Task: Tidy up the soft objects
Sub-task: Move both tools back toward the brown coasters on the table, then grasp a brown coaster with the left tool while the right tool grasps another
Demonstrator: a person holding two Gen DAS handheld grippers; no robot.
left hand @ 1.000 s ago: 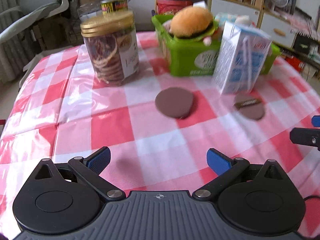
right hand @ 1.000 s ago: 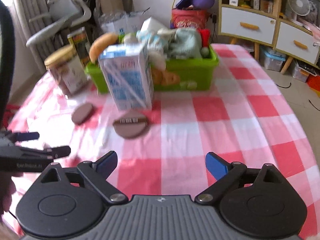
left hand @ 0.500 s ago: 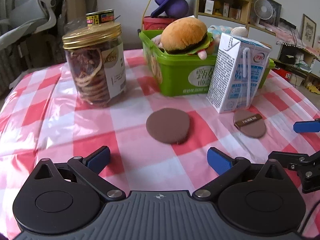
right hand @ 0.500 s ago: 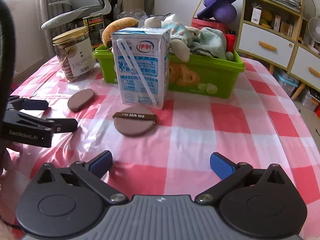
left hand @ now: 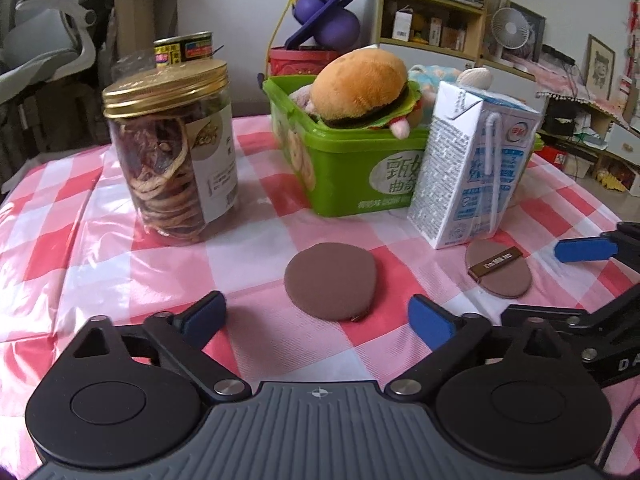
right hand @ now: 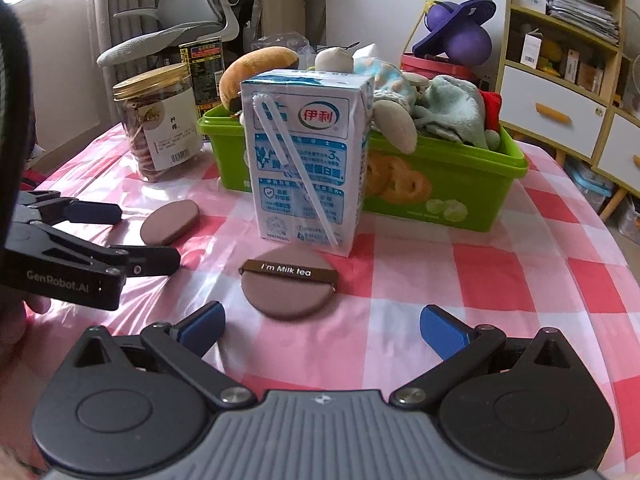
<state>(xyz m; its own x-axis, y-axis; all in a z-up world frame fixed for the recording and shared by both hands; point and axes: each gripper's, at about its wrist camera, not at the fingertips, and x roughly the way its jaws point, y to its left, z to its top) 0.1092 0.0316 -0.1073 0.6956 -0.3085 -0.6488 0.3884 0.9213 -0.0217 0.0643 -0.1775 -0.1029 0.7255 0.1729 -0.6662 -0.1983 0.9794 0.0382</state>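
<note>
Cluttered room, checked tablecloth (left hand: 100,240): two brown puffs, plain puff (left hand: 330,281) and strapped puff (right hand: 289,287), look light, squashy; pinch edges; left gripper (left hand: 316,316) just narrowing, right gripper (right hand: 322,330) spread, both empty.

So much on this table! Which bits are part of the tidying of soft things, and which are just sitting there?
Part of the job:
- plain brown puff
- brown puff with ribbon strap
- green bin with its burger plush
- left gripper and right gripper, both open

Just lying about:
- milk carton
- gold-lidded jar
- tin can
</note>
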